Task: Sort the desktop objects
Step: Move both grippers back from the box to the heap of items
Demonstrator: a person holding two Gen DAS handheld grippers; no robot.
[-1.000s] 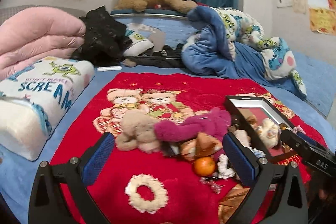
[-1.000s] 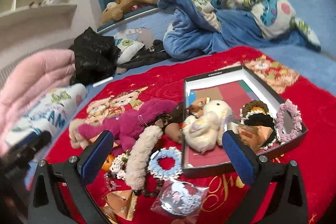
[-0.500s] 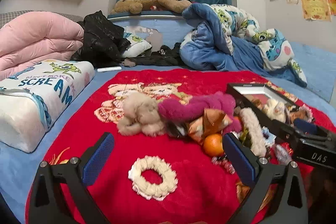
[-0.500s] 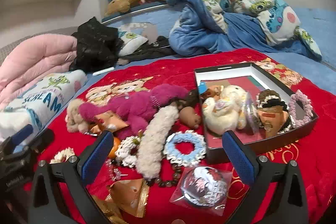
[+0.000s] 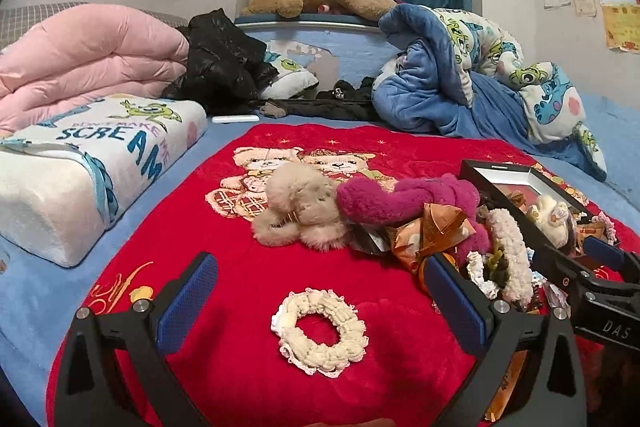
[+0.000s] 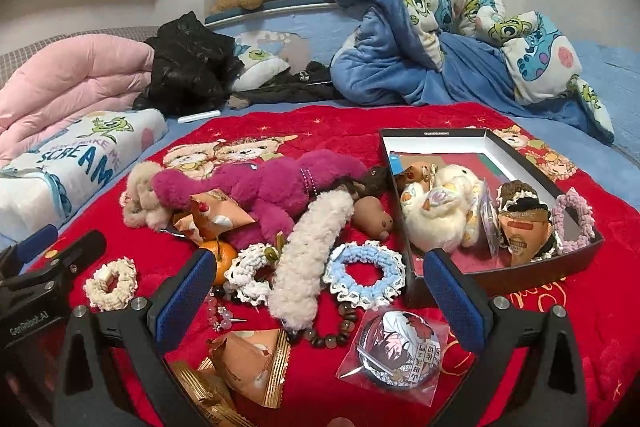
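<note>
A cream scrunchie [image 5: 320,331] lies alone on the red blanket [image 5: 248,267], right between the fingers of my open left gripper [image 5: 320,301]. Beyond it sit a beige plush [image 5: 304,215] and a magenta plush [image 5: 404,201]. My open right gripper [image 6: 316,293] hovers over a pile: a fluffy white band [image 6: 310,255], a blue scrunchie [image 6: 364,275], a white scrunchie [image 6: 250,273], an orange [image 6: 222,259], a bead bracelet [image 6: 334,331] and a bagged badge [image 6: 394,349]. The black box [image 6: 448,137] on the right holds a white plush [image 6: 436,213], snack packets and a lilac scrunchie [image 6: 576,223].
Folded pink quilt [image 5: 88,55] and a "SCREAM" pillow [image 5: 92,163] bound the left side. A black jacket [image 5: 220,63] and a heaped blue blanket [image 5: 460,75] lie behind. Orange snack packets [image 6: 252,363] sit near the front edge. Each gripper shows in the other's view.
Both grippers have dropped lower and pulled back. The left one now frames the cream scrunchie more closely; the right one has shifted left, from the box toward the pile. Neither holds anything.
</note>
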